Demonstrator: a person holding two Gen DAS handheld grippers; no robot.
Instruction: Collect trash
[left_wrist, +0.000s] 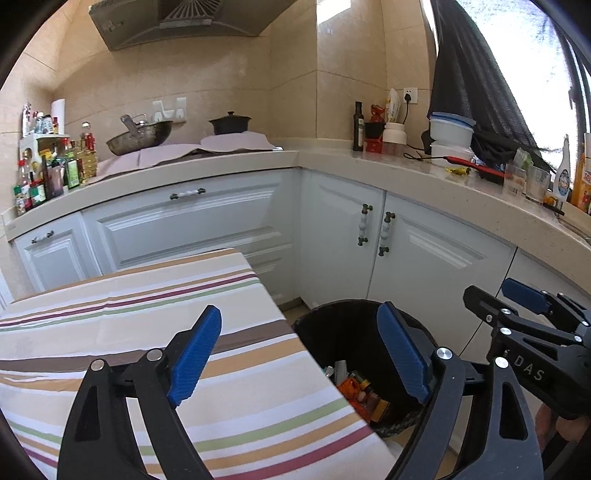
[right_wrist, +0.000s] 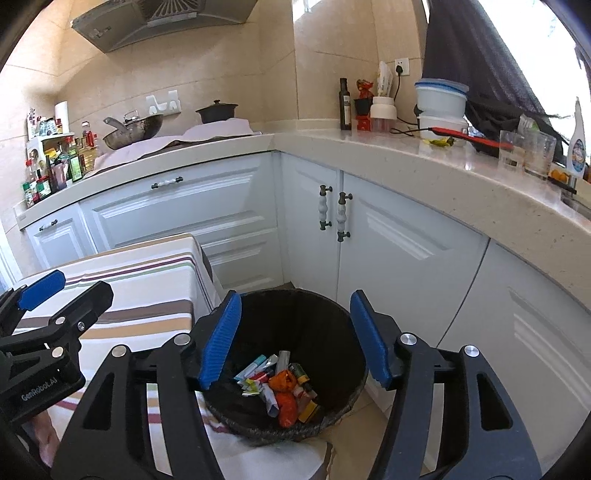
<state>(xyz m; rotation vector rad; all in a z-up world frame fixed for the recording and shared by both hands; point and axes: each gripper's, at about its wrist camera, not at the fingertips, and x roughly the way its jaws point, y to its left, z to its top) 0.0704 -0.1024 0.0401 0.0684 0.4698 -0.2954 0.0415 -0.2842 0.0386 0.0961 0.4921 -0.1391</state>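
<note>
The left gripper (left_wrist: 299, 354) is closest to its camera, with its two blue pads (left_wrist: 195, 354) spread far apart and nothing between them. No earlier look is here, so only how it stands can be told: wide and empty. One pad hangs over the striped tablecloth (left_wrist: 110, 332), the other over the black bin (left_wrist: 332, 332).

The right gripper (right_wrist: 295, 339) is open too, a bit less wide, and it holds nothing. It hangs right above the bin (right_wrist: 295, 310), so its camera looks straight down inside. Each gripper also shows at the edge of the other one's view.

The trash (right_wrist: 284, 387) lies at the bottom of the bin. It is a small heap of wrappers: orange ones, a yellow one, a light blue one and some white bits (too crumpled to tell what they were). From the left camera only part of the heap (left_wrist: 362, 391) shows, past the table edge.

The bin stands on the floor, just beside the corner of the table and in front of the white cupboard doors (right_wrist: 388, 251).

Up on the counter (right_wrist: 406, 158) there is a wok (right_wrist: 133, 129), a dark pot (right_wrist: 216, 110), a tall dark bottle (right_wrist: 345, 105), stacked white tubs (right_wrist: 441, 99) and some clear glasses (right_wrist: 528, 153). A small yellow wrapper (left_wrist: 458, 170) lies on the counter near a red-handled tool (left_wrist: 476, 166).
</note>
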